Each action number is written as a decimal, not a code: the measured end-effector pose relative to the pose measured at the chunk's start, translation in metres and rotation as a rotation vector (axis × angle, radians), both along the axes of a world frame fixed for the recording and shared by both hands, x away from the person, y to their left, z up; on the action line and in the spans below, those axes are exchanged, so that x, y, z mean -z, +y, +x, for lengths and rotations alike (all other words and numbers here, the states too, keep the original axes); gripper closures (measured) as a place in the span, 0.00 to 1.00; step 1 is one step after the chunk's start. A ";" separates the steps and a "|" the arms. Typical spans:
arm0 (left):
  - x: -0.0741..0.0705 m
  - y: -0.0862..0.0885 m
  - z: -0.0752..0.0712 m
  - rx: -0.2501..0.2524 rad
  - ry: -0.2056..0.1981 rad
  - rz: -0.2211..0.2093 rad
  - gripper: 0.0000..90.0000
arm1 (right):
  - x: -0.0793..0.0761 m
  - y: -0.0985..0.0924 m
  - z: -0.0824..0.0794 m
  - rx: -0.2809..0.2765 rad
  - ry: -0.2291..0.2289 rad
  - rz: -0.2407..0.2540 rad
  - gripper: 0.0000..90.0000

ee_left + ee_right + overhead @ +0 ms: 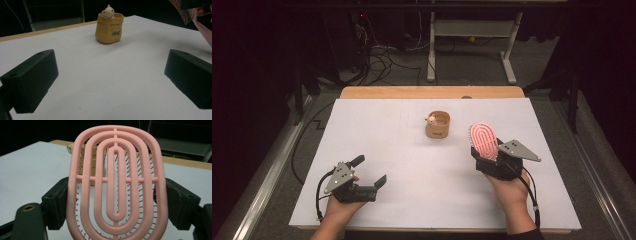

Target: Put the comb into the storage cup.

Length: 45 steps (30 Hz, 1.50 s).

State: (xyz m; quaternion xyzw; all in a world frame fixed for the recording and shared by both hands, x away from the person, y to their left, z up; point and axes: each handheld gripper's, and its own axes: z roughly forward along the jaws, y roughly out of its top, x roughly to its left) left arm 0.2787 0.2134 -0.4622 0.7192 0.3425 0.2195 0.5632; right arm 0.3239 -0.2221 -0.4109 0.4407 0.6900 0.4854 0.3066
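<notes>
Right gripper (484,150) jaws grasp the pink hairbrush (483,139) at right of frame; left gripper (368,171) jaws released; best kept upright nearing the tan pot (437,125).

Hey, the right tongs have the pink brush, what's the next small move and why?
Probably carry the pink brush forward and leftward toward the yellow cup. The right tongs grip the brush by its sides, clear of the table, and the cup stands open just beyond. The left tongs sit open, idle.
</notes>
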 end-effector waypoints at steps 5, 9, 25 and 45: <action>0.000 0.001 0.000 -0.007 0.006 -0.004 0.00 | 0.000 0.000 -0.005 -0.010 -0.036 0.016 0.22; 0.001 0.001 0.000 -0.015 0.008 -0.004 0.00 | -0.002 -0.001 -0.010 -0.011 -0.070 0.004 0.22; -0.005 -0.010 0.009 -0.042 0.024 0.028 0.00 | -0.004 -0.007 -0.023 0.012 -0.130 -0.039 0.22; -0.037 -0.064 0.057 0.041 0.043 0.030 0.00 | -0.002 -0.009 -0.022 0.012 -0.127 -0.039 0.22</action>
